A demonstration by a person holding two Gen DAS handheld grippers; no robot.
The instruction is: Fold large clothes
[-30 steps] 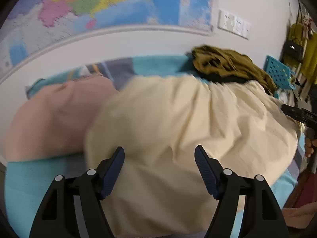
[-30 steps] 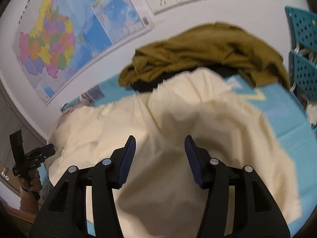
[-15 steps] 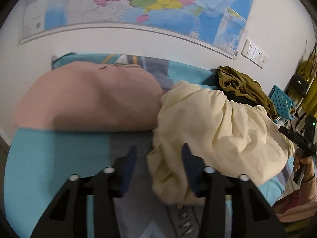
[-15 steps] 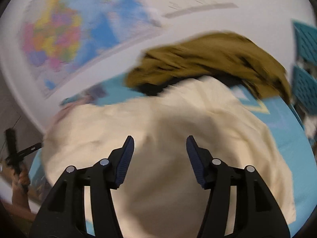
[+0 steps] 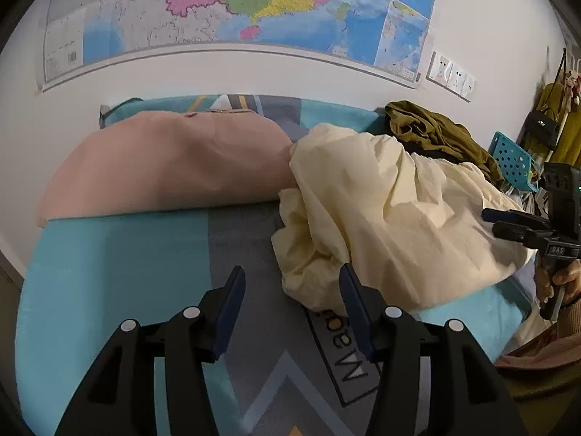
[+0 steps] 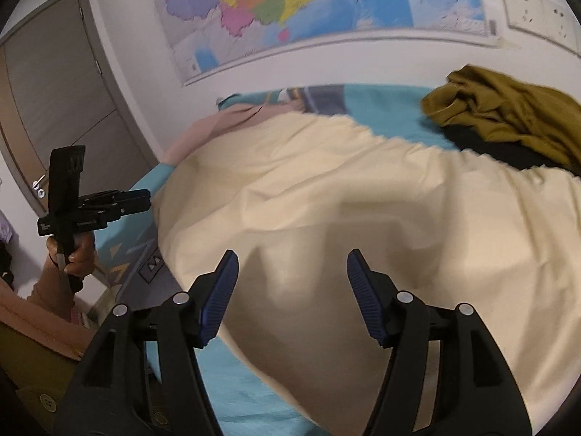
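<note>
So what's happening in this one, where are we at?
A person with a gripper in each hand is working on a cream garment lying crumpled, not yet folded, on a teal and grey bed cover. The left gripper and the right gripper are both open and hold nothing, poised over the cloth. A pink garment lies beside it, and an olive garment sits bunched near the wall under a map.

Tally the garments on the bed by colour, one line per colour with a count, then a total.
Cream garment: 1
Pink garment: 1
Olive garment: 1
Black garment, mostly hidden beneath the olive one: 1
Total: 4
</note>
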